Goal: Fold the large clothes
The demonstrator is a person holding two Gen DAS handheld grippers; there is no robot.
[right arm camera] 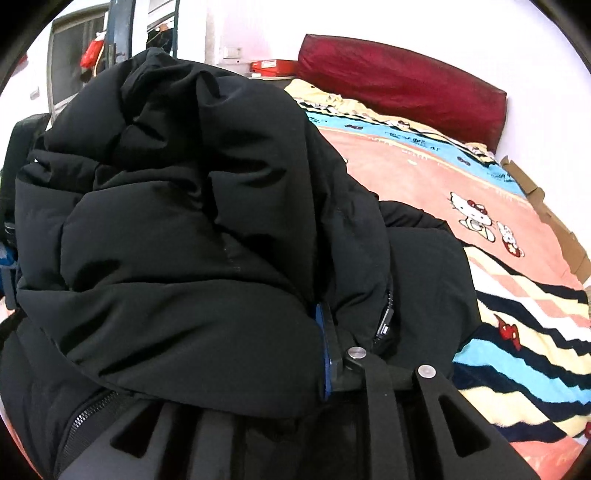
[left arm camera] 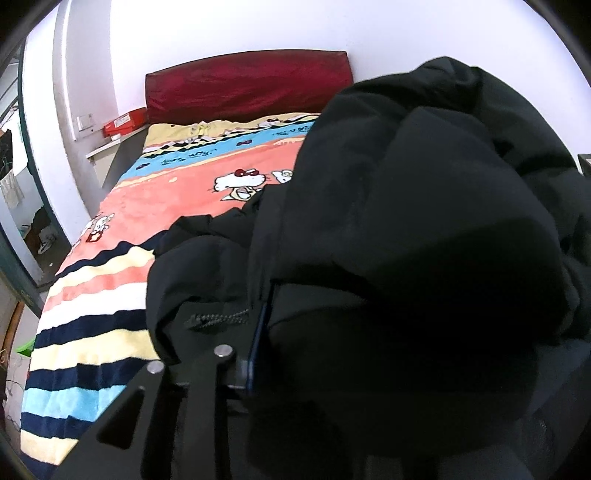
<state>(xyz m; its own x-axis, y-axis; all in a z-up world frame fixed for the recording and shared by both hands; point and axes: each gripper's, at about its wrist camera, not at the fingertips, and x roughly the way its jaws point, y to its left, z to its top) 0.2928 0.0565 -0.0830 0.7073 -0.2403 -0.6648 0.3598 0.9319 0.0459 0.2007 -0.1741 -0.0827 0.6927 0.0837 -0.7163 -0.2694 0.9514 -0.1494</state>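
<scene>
Nearest in the left wrist view, the left gripper (left arm camera: 266, 332) is clenched on a thick fold of the black puffer jacket (left arm camera: 406, 221), one blue-edged finger (left arm camera: 260, 343) showing against the cloth while the rest is buried, and in the right wrist view the right gripper (right arm camera: 325, 347) likewise grips a bunched fold of the jacket (right arm camera: 184, 221), which bulges up in front of the lens. The jacket's lower part, with its zipper (left arm camera: 218, 317), lies on the striped cartoon-cat blanket (left arm camera: 92, 314) that covers the bed. Farther back a dark red cushion (left arm camera: 247, 88) leans against the white wall (left arm camera: 221, 26), with a red box (left arm camera: 123, 123) on a ledge beside it.
</scene>
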